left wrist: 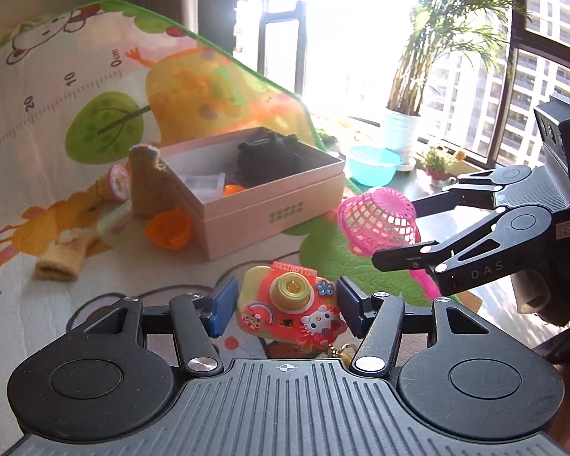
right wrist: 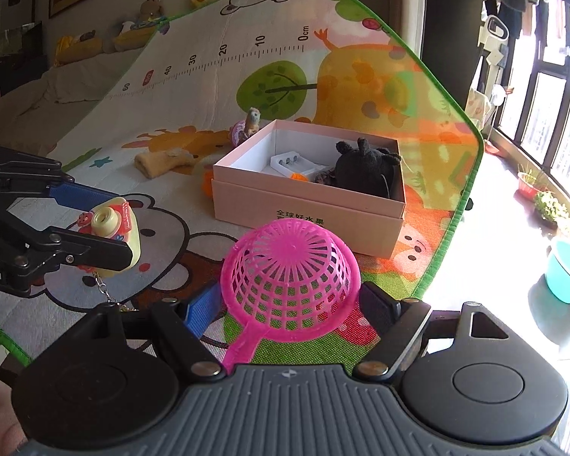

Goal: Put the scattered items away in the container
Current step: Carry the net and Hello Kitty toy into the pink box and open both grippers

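Left gripper [left wrist: 285, 306] pinched a small rubbery toy camera [left wrist: 289, 306], red face on a pale yellow body, round raised lens, cartoon cat sticker, metal chain dangling below. Blue pads [left wrist: 223, 304] pressed flat on both its sides; the toy was clear of the mat.

Right gripper [right wrist: 289, 304] clamped a pink plastic mesh strainer [right wrist: 290, 271], dome-shaped lattice bowl turned dome-up, flat handle running back toward 7 o'clock under the gripper body. Jaws stood wide, closed on the rim at each side. In the left wrist view the same strainer sat at 3 o'clock between the black linkage fingers.

Container: pale pink rectangular cardboard box [right wrist: 307, 212], open top, white inside, matte walls, printed characters on the near face. It lay at 12 o'clock from the strainer, resting on the printed fabric play mat [right wrist: 193, 87] with green stitched edging and a ruler scale.

Inside the box: a black fuzzy plush toy [right wrist: 364, 169] at the right end, a white moulded plastic tray [right wrist: 288, 163], a small orange piece [right wrist: 298, 177].

Loose on the mat beside the box at 9–10 o'clock: an orange translucent plastic cup [left wrist: 169, 228] touching the box wall, a tan knitted sock-like piece [right wrist: 163, 163], a brown plush figure [left wrist: 148, 182] upright against the box.

Teal plastic basin [right wrist: 568, 269] on the floor off the mat, at 3 o'clock.
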Demonstrator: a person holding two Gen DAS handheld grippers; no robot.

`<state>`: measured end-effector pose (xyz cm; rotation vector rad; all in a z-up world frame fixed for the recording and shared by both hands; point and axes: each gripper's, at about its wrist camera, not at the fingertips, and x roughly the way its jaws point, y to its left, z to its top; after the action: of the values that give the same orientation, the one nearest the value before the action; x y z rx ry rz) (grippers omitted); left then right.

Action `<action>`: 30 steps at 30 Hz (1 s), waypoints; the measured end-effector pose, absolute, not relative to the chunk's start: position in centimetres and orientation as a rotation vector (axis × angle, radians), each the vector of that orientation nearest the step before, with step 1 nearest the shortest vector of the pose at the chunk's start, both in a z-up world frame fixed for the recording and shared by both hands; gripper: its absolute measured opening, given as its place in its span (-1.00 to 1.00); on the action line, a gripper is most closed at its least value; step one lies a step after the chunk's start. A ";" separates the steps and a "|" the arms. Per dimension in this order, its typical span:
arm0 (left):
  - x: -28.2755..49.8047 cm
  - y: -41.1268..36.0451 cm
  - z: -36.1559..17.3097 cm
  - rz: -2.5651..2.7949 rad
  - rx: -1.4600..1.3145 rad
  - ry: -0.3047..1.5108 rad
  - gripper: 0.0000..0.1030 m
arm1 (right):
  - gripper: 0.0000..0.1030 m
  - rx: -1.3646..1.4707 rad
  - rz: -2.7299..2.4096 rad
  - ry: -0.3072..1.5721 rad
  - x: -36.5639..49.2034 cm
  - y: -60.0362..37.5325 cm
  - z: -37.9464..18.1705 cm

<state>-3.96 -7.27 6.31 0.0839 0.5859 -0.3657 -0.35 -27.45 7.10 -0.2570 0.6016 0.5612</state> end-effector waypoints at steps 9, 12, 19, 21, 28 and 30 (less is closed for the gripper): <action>-1.1 -8.8 8.2 -0.378 0.151 0.526 0.21 | 0.55 -0.238 0.562 0.543 2.0 -28.2 9.3; 1.2 -8.4 9.3 -0.359 0.137 0.489 0.21 | 0.55 -0.192 0.547 0.511 4.6 -28.4 10.8; 8.2 -6.8 12.3 -0.345 0.073 0.374 0.21 | 0.55 -0.144 0.555 0.394 11.6 -27.5 14.7; 10.4 -6.4 12.7 -0.353 0.038 0.353 0.21 | 0.55 -0.153 0.534 0.386 14.2 -26.7 15.0; 17.6 -5.2 12.0 -0.345 -0.059 0.398 0.20 | 0.56 -0.164 0.556 0.424 19.6 -24.8 13.4; 18.7 -5.0 11.4 -0.343 -0.077 0.410 0.27 | 0.65 -0.163 0.573 0.446 20.3 -24.4 12.2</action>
<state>18.69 -4.96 11.38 -0.0773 0.4103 -0.3430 20.25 -24.38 12.16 -0.1626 0.4463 0.5728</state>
